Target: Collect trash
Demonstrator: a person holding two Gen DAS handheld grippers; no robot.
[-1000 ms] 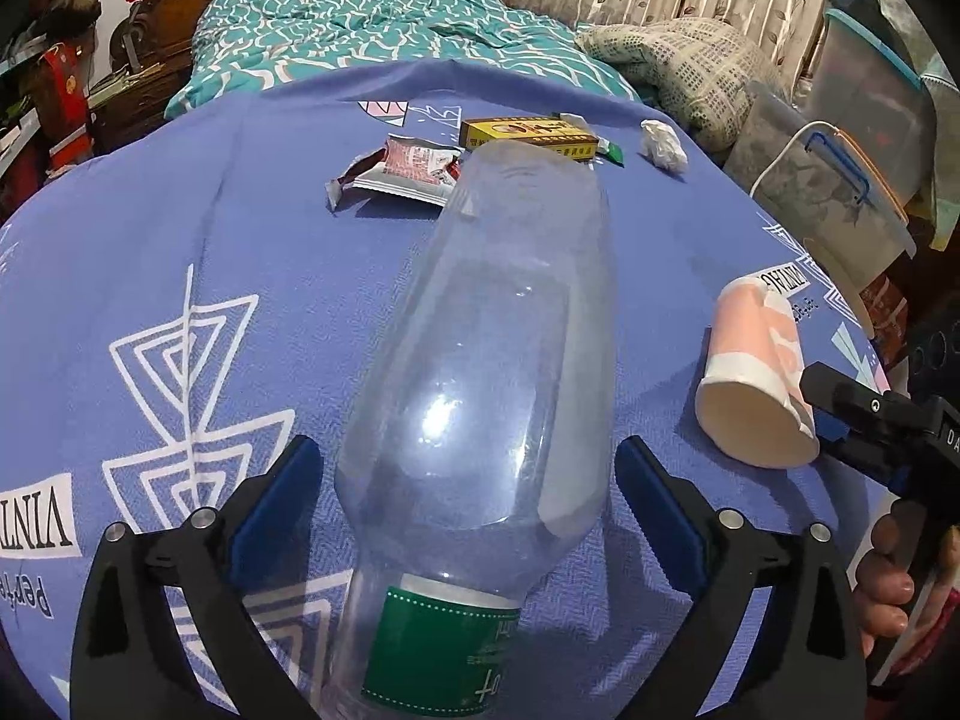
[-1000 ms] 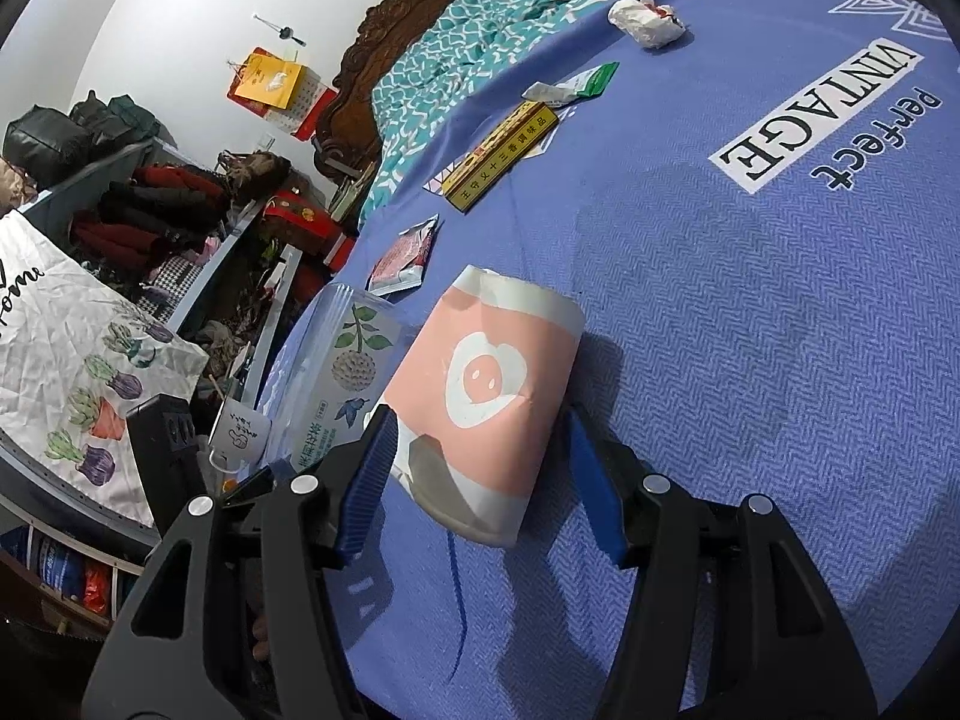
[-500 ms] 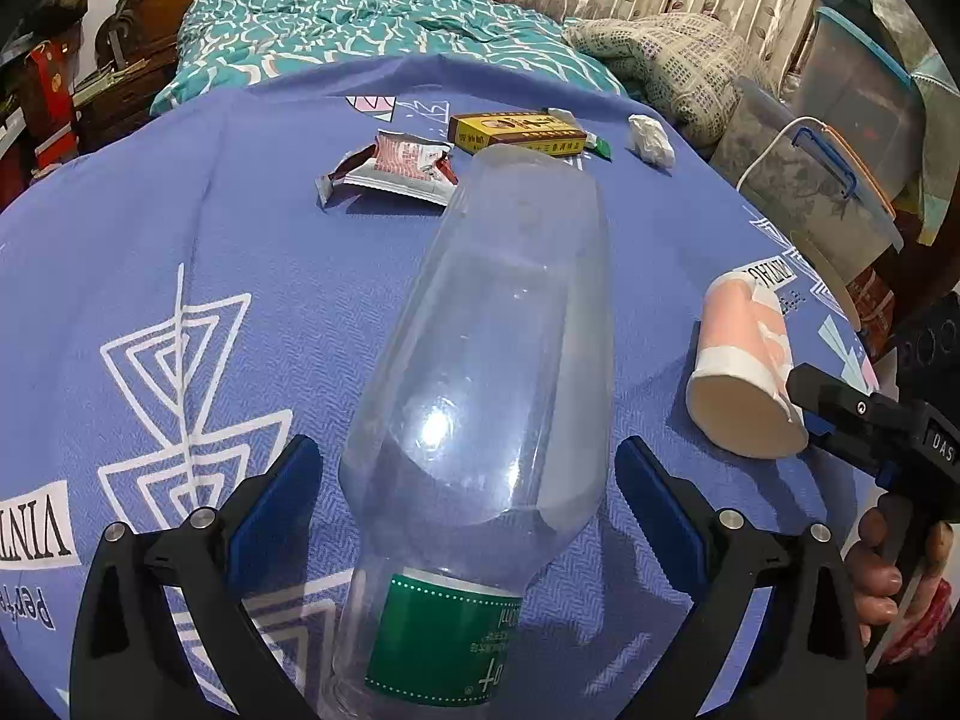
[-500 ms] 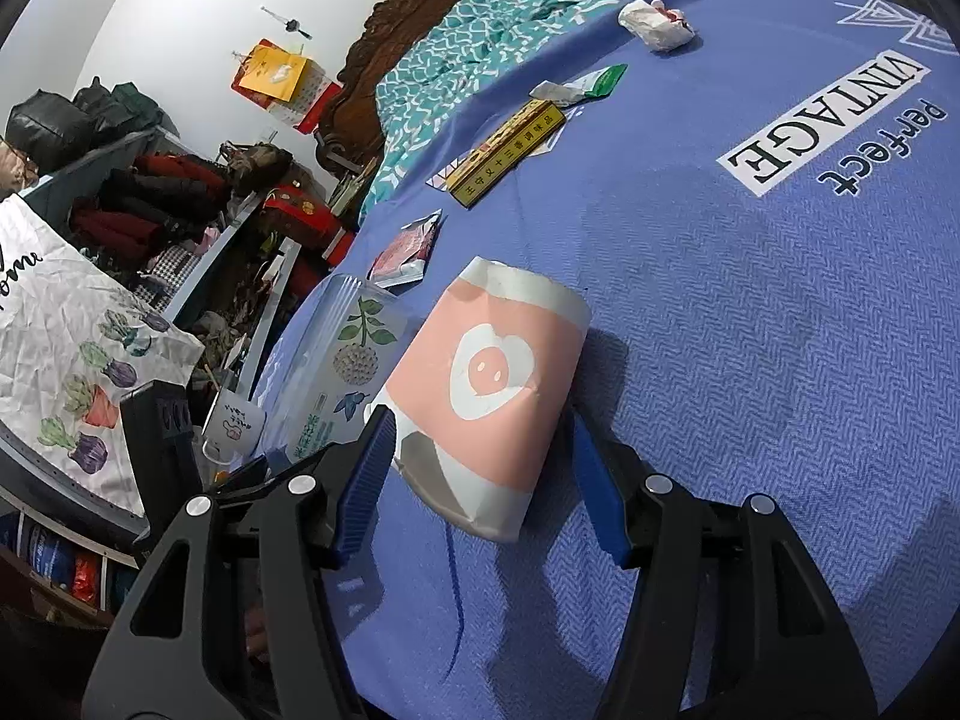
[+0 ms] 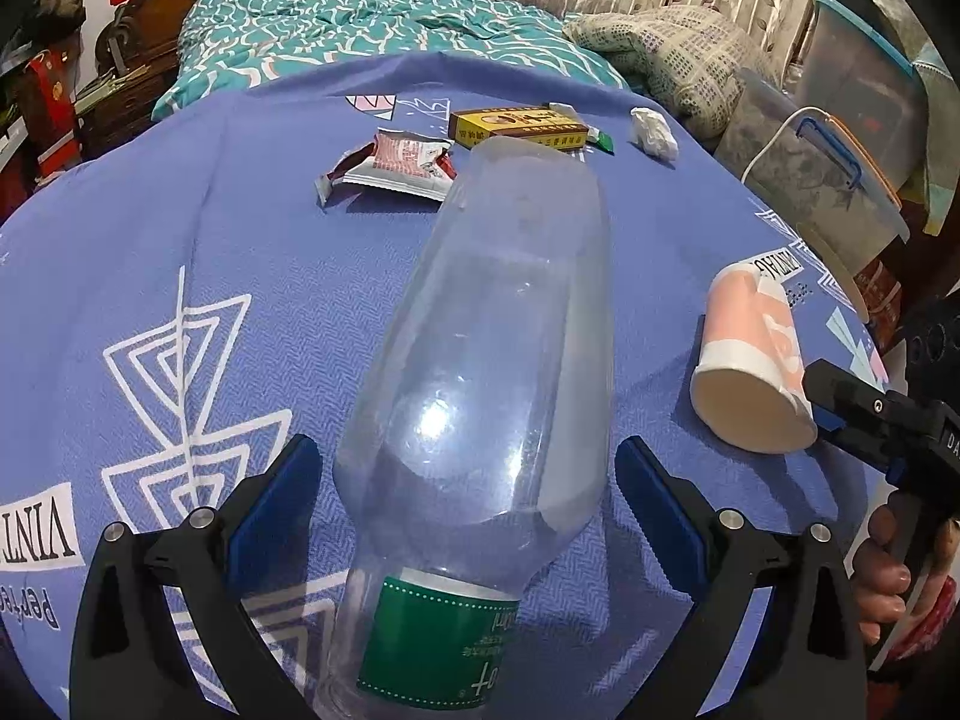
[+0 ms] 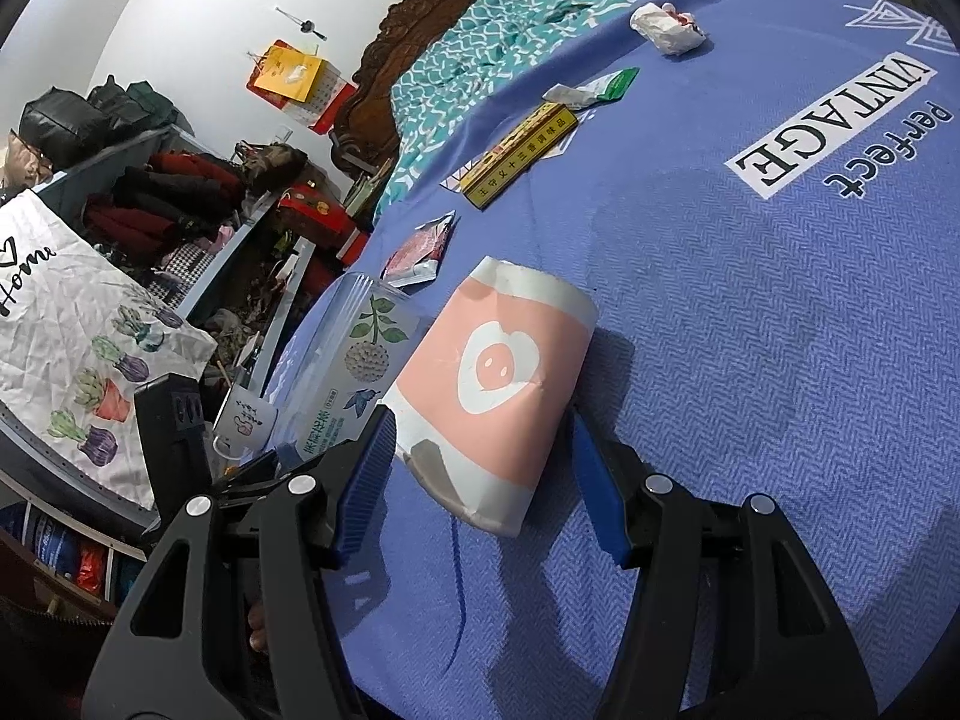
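Note:
A clear plastic bottle (image 5: 480,330) with a green label lies on the blue cloth, neck toward my left gripper (image 5: 468,504). That gripper is open wide, and a thin strip of cloth shows between each blue pad and the bottle. A pink and white paper cup (image 6: 498,372) lies on its side, mouth toward my right gripper (image 6: 483,468), whose pads are shut on its sides. The left wrist view shows the cup (image 5: 750,372) at the table's right edge. The bottle (image 6: 360,360) lies left of the cup.
Farther back on the cloth (image 5: 180,210) lie a red and white wrapper (image 5: 396,165), a yellow box (image 5: 516,127), a green and white sachet (image 6: 594,90) and a crumpled white paper (image 5: 654,132). Plastic storage boxes (image 5: 828,192) stand to the right, a bed (image 5: 372,18) behind.

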